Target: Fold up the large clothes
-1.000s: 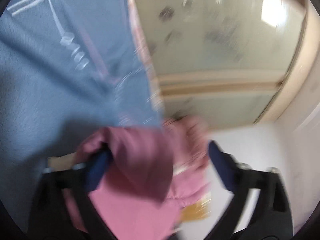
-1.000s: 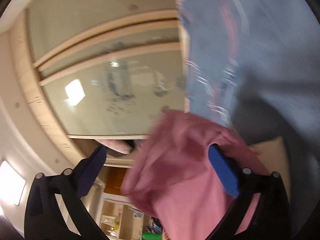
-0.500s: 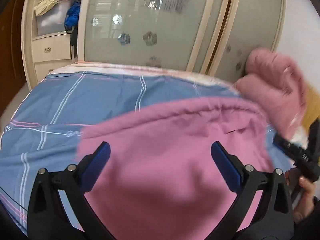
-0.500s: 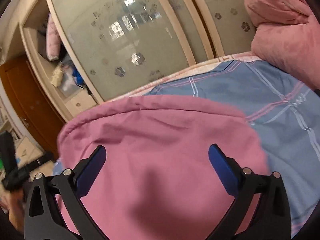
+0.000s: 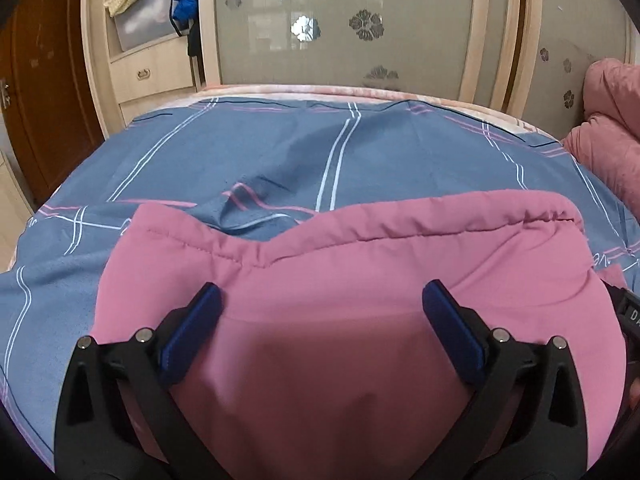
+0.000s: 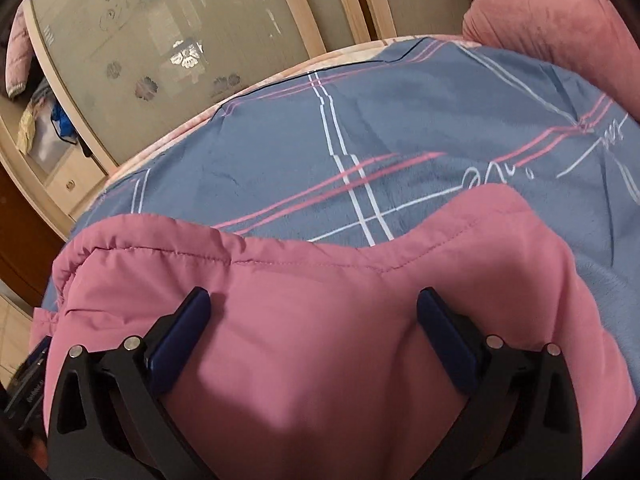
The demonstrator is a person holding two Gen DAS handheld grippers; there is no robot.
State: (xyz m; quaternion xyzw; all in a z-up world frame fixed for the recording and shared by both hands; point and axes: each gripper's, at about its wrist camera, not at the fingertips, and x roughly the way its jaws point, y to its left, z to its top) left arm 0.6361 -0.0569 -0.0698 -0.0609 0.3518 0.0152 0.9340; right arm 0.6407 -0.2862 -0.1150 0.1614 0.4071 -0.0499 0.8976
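A large pink padded garment lies spread on the blue checked bed sheet, its stitched hem running across both wrist views. My left gripper is open, and the blue fingers rest wide apart on the cloth. In the right wrist view the same pink garment fills the lower half. My right gripper is open too, lying on top of it. Whatever is beneath the cloth is hidden.
The bed sheet stretches ahead to the far edge. A rolled pink quilt sits at the right end of the bed. Behind stands a wardrobe with frosted sliding doors and an open shelf with drawers.
Both views swung from a blurred, tilted look at the wardrobe down to the bed. The pink garment came down with them and now lies flatter, its hem settled on the sheet.
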